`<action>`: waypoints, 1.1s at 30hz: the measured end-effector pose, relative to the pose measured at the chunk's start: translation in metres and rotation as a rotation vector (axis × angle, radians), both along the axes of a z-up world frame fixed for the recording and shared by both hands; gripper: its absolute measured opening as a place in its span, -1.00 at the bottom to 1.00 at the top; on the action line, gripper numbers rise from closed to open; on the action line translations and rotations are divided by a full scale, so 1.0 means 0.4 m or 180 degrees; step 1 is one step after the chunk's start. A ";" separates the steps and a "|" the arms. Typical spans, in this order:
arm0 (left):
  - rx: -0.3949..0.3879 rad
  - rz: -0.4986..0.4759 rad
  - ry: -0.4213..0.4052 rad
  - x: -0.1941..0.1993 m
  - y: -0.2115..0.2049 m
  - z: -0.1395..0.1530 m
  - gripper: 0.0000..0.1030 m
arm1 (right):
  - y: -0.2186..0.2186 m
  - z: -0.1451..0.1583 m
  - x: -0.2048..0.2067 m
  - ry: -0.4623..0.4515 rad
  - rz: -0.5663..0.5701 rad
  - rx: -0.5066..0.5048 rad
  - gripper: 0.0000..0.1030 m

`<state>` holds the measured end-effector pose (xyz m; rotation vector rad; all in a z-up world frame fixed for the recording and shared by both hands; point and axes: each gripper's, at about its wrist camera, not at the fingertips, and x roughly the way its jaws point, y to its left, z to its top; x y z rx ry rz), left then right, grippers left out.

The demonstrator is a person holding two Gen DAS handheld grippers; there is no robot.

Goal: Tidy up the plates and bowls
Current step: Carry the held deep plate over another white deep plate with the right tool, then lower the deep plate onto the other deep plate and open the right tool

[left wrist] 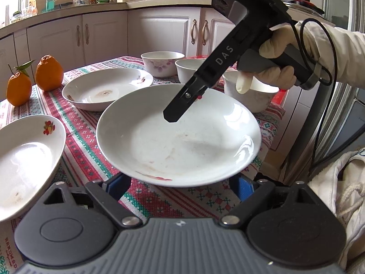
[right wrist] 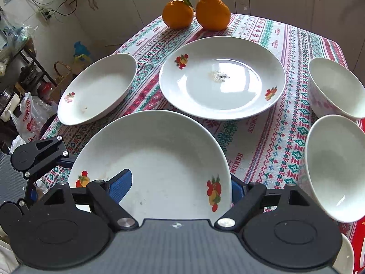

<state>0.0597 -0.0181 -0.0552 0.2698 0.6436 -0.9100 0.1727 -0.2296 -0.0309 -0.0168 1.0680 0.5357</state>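
A white fruit-print plate sits on the patterned tablecloth between my two grippers; it also shows in the right wrist view. My left gripper is open at its near rim, one blue pad on each side. My right gripper is open at the opposite rim, one finger over the plate, one under. Two more plates lie to the left. Three bowls stand behind.
Two oranges sit at the table's far left corner. The table edge runs close behind the bowls on the right. Kitchen cabinets stand beyond the table. In the right wrist view the left gripper is at the plate's left.
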 end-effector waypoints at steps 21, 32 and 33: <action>-0.0003 0.0869 -0.0131 0.036 0.255 0.094 0.79 | 0.317 0.088 0.152 -0.0221 0.0817 0.0138 0.74; 0.0026 0.1188 -0.0012 0.093 0.343 0.076 0.79 | 0.453 0.040 0.262 -0.0121 0.1029 0.0202 0.74; 0.0023 0.1196 -0.0007 0.097 0.346 0.075 0.79 | 0.458 0.037 0.266 -0.0123 0.1029 0.0200 0.74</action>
